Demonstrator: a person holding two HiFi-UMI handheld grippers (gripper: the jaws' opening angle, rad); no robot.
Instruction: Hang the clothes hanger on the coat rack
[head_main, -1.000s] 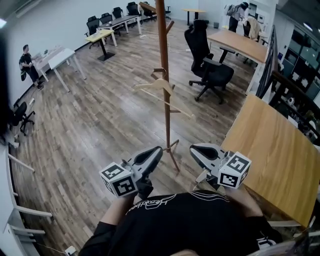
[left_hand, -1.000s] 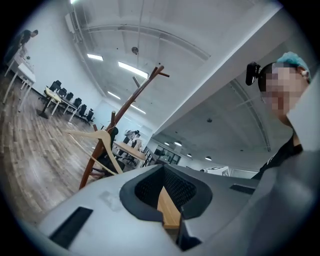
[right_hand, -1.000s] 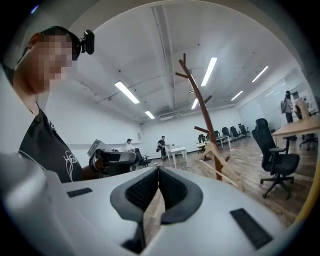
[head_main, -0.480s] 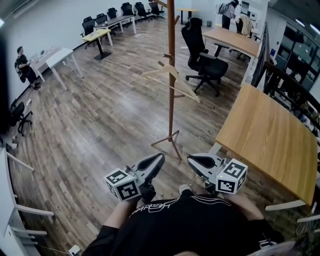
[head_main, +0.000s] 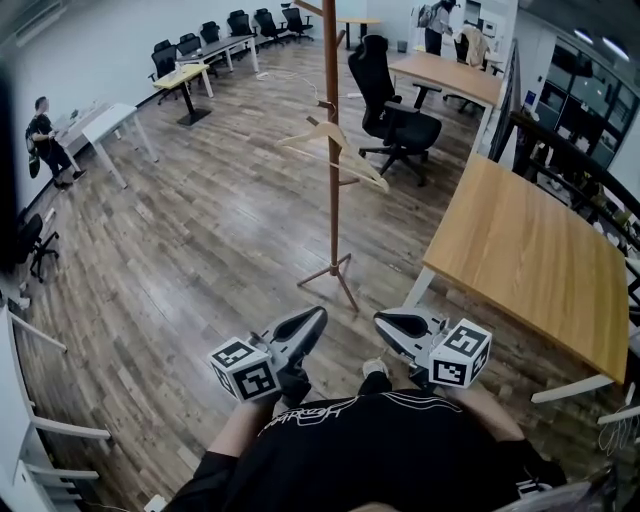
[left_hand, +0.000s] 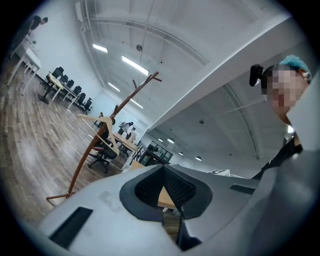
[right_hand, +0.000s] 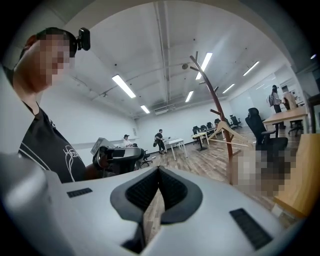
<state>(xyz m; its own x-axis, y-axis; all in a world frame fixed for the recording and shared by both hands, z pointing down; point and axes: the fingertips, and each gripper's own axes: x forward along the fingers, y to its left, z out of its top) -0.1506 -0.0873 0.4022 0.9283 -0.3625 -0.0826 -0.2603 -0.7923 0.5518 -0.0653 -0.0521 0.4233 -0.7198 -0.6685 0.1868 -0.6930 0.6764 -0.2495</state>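
Clothes hanger (head_main: 303, 136): on coat rack (head_main: 332, 220) (task apparently complete). Left tool (head_main: 314, 319), right tool (head_main: 386, 321): closed, empty. Next: nothing required.

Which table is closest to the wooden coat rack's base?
The big light-wood rectangular table at the right; the white desk and yellow-topped desk stand far off at the left.

The head view looks steeply down onto the wooden floor (head_main: 200, 260); each gripper view looks out along its own jaws across the room; all three share the coat rack (head_main: 331, 150).
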